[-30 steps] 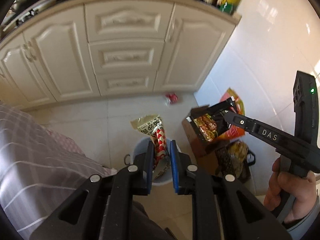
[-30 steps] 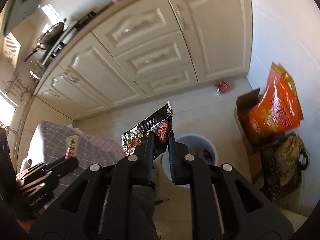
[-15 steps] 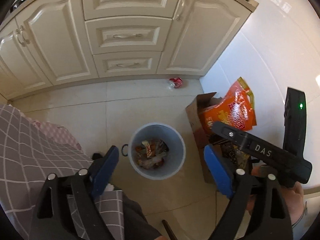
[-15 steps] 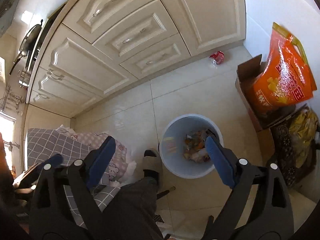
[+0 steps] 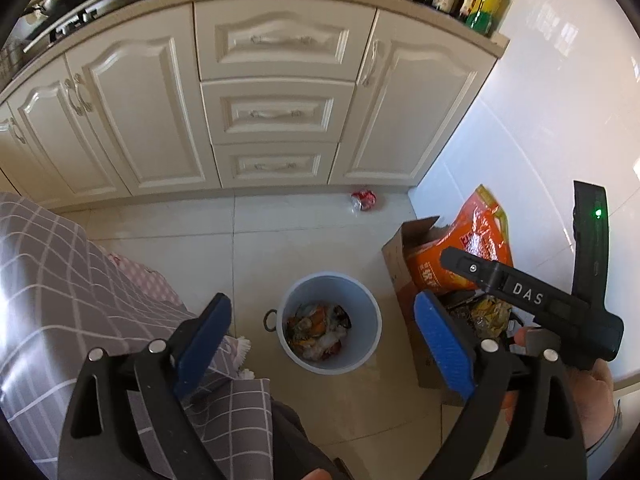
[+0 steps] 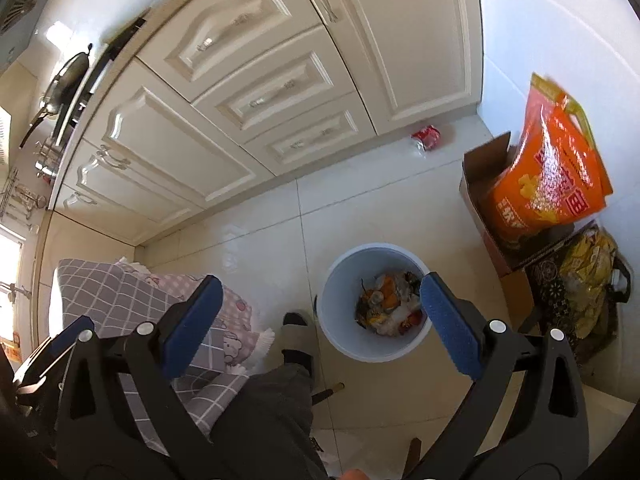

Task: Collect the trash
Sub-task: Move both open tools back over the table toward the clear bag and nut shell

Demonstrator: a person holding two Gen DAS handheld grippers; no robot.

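A pale blue trash bin [image 5: 370, 320] stands on the tiled floor with several wrappers [image 5: 318, 330] inside; it also shows in the right wrist view [image 6: 340, 292]. My left gripper [image 5: 322, 320] is open and empty above the bin. My right gripper [image 6: 320, 300] is open and empty above the bin too; in the left wrist view its black body [image 5: 520, 292] shows at the right. A crumpled red can [image 5: 363, 199] lies on the floor by the cabinet base, also in the right wrist view [image 6: 426, 136].
Cream cabinets [image 5: 276, 108] fill the back. A cardboard box [image 5: 400, 256] with an orange bag [image 6: 548, 176] stands right of the bin against the white wall. A grey checked cloth [image 5: 60, 292] covers the left. The person's leg and slipper [image 6: 294, 344] are near the bin.
Both grippers opened and dropped their snack wrappers into the bin. Both have since lifted and tilted back a little.
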